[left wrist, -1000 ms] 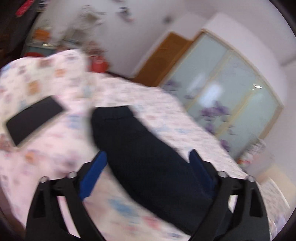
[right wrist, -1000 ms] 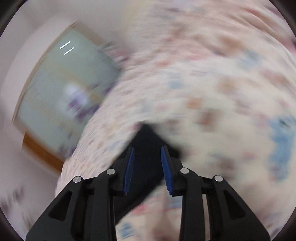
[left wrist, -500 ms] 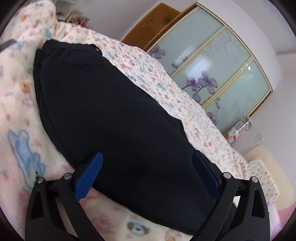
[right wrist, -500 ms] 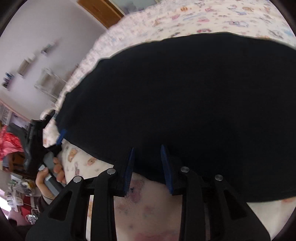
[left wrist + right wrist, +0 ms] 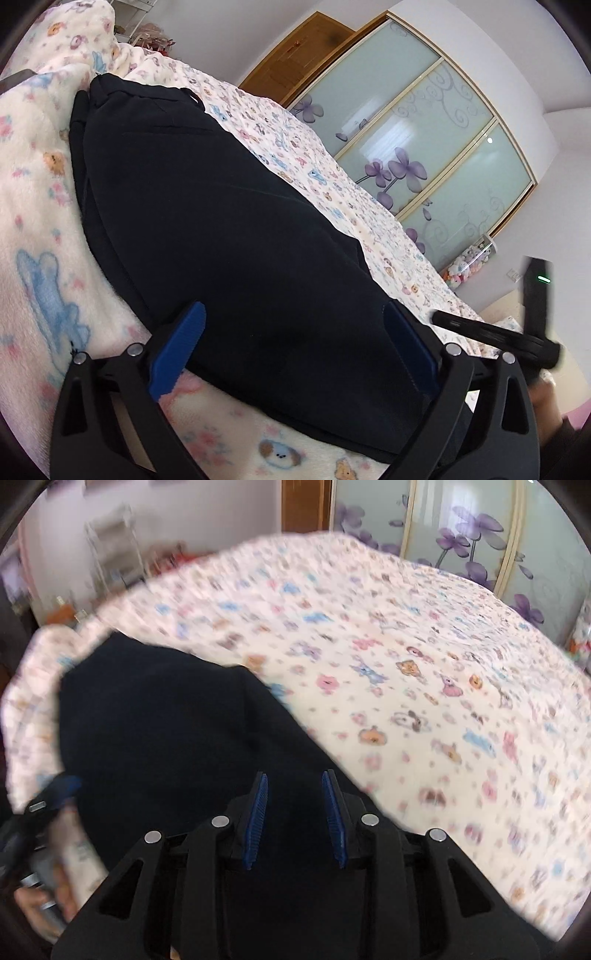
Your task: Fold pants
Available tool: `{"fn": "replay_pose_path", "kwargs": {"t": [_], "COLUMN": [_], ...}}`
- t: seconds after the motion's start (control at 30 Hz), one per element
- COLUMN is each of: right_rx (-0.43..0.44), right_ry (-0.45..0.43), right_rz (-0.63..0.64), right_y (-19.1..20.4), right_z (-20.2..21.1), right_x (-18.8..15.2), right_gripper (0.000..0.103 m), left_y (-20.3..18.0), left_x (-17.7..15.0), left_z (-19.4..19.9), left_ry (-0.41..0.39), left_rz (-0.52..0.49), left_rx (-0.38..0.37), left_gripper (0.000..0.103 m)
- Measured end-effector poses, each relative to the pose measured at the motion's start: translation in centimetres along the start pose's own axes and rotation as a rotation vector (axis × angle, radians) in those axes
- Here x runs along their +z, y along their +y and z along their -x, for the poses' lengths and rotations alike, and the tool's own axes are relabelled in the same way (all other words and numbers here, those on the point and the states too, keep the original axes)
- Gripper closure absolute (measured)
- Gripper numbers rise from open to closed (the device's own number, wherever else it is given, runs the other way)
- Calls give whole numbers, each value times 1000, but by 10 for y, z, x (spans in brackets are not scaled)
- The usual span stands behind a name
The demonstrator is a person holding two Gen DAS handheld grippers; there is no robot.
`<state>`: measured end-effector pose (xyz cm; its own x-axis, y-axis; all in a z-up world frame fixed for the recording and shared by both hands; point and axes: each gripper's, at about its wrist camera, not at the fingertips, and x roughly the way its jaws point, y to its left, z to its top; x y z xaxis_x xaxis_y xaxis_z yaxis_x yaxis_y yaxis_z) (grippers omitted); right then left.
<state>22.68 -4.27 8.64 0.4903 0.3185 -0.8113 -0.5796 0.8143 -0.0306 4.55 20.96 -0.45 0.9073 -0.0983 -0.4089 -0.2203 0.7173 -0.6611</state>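
Dark navy pants (image 5: 236,236) lie flat on the bed, waistband at the far upper left, legs running toward me. My left gripper (image 5: 295,339) is wide open, its blue pads straddling the near end of the pants just above the cloth. In the right wrist view the pants (image 5: 166,738) fill the lower left. My right gripper (image 5: 295,812) hovers over them with its jaws partly open and nothing between the pads. The right gripper's body also shows in the left wrist view (image 5: 532,325) at the far right.
The bed is covered by a cream blanket with cartoon animals (image 5: 424,686). A frosted sliding wardrobe with purple flowers (image 5: 424,147) and a wooden door (image 5: 306,55) stand beyond it. A dark flat object (image 5: 14,79) lies at the far left edge.
The left gripper barely moved, still open over the pants. The right gripper swung away from close over the cloth toward the open bed, its view blurred.
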Motion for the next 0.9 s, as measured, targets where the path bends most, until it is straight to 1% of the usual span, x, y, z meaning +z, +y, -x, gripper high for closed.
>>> {"fn": "replay_pose_path", "kwargs": {"t": [0.07, 0.1, 0.13, 0.17, 0.23, 0.27, 0.37, 0.4, 0.43, 0.47, 0.5, 0.53, 0.57, 0.6, 0.63, 0.67, 0.7, 0.73, 0.77, 0.8, 0.83, 0.87, 0.9], "right_rx": [9, 15, 20, 32, 9, 4, -9, -21, -25, -41, -165, -178, -142, -78, 2, 62, 143, 220, 315, 372, 426, 417, 352], "right_ry": [104, 160, 209, 238, 221, 200, 89, 31, -2, -17, -21, -9, -2, -48, -122, -166, -199, -201, -180, -156, -127, -90, -44], "right_rz": [-16, -27, -39, -41, -15, -21, -159, -228, -277, -312, -313, -307, -329, -391, -424, -429, -420, -409, -401, -400, -403, -410, -415], "right_y": [-14, -8, -8, -8, -3, -4, -23, -35, -43, -49, -53, -56, -60, -66, -68, -65, -59, -52, -43, -37, -29, -23, -20], "right_z": [-25, -37, -43, -46, -39, -34, -14, -8, -5, -6, -8, -12, -12, -5, 5, 12, 15, 14, 9, 3, -5, -18, -29], "right_x": [0, -2, -6, -14, -24, -27, -27, -27, -28, -28, -30, -32, -34, -37, -38, -36, -29, -23, -17, -13, -12, -12, -15], "right_gripper": [70, 70, 73, 85, 95, 97, 100, 100, 100, 103, 103, 103, 103, 103, 103, 103, 103, 103, 103, 103, 100, 90, 85], "left_y": [1, 1, 2, 2, 2, 2, 3, 3, 2, 2, 3, 2, 2, 2, 1, 1, 1, 1, 1, 1, 2, 2, 3], "left_x": [0, 0, 0, 0, 0, 0, 0, 0, 0, -1, -1, -1, -1, -2, -2, -2, -2, -4, -4, -3, -3, -3, -3], "left_z": [1, 1, 1, 2, 3, 3, 3, 3, 3, 3, 3, 4, 3, 4, 3, 3, 3, 4, 5, 5, 5, 6, 6], "left_ry": [1, 0, 0, 1, 1, 1, 0, 0, 1, 1, -1, -1, -2, -3, -4, -4, -6, -8, -8, -9, -10, -10, -11], "left_rz": [4, 5, 8, 10, 14, 15, 18, 18, 18, 17, 20, 21, 22, 22, 20, 19, 18, 18, 17, 19, 21, 23, 25], "left_rx": [-10, -13, -18, -20, -26, -28, -33, -34, -33, -33, -33, -35, -36, -35, -32, -29, -26, -24, -23, -24, -27, -30, -32], "left_gripper": [6, 6, 6, 6, 6, 6, 6, 6, 6, 6, 6, 6, 6, 6, 6, 6, 6, 6, 6, 6, 6, 6, 6]}}
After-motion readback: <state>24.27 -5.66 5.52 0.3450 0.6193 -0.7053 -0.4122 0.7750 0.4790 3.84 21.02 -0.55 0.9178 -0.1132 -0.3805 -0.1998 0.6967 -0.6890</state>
